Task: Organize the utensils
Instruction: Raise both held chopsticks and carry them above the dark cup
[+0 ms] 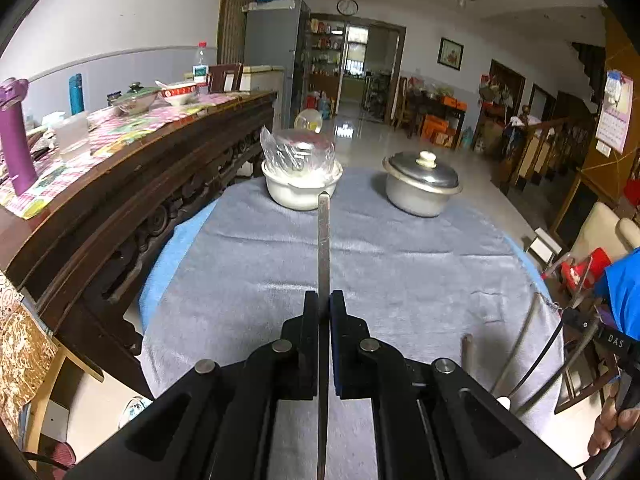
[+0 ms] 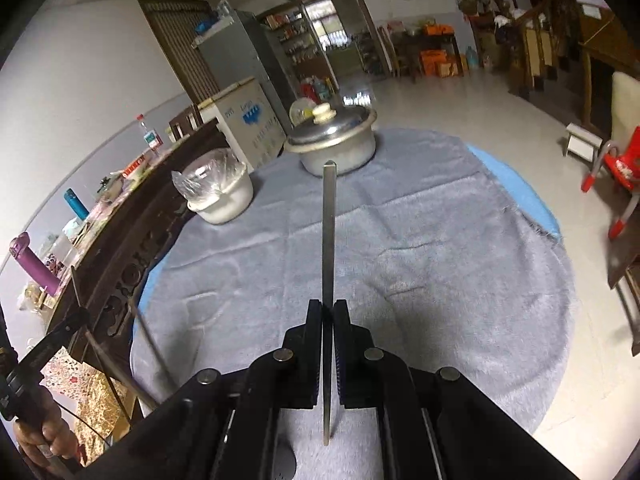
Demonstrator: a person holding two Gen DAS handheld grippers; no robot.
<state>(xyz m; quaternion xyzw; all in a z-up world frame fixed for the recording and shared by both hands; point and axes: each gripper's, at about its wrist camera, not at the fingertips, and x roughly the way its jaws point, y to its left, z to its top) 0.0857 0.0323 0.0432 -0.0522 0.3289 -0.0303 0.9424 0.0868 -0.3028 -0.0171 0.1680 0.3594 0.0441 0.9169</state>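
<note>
The left gripper [image 1: 324, 300] clamps a steel rod [image 1: 323, 240]; the right gripper [image 2: 328, 308] clamps another rod [image 2: 329, 240]. Only the left view shows a blue sleeve [image 1: 622, 292], right; only the right view shows a red chair [image 2: 622, 164]

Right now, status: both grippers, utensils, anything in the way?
Left gripper shut on flat metal utensil handle. Right gripper shut on second metal utensil handle. Ahead: white plastic-covered bowl, lidded aluminium pot.

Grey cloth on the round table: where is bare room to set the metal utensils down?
The grey cloth lies bare from the white bowl and lidded metal pot at the far edge to the near rim. The wooden sideboard is crowded.
</note>
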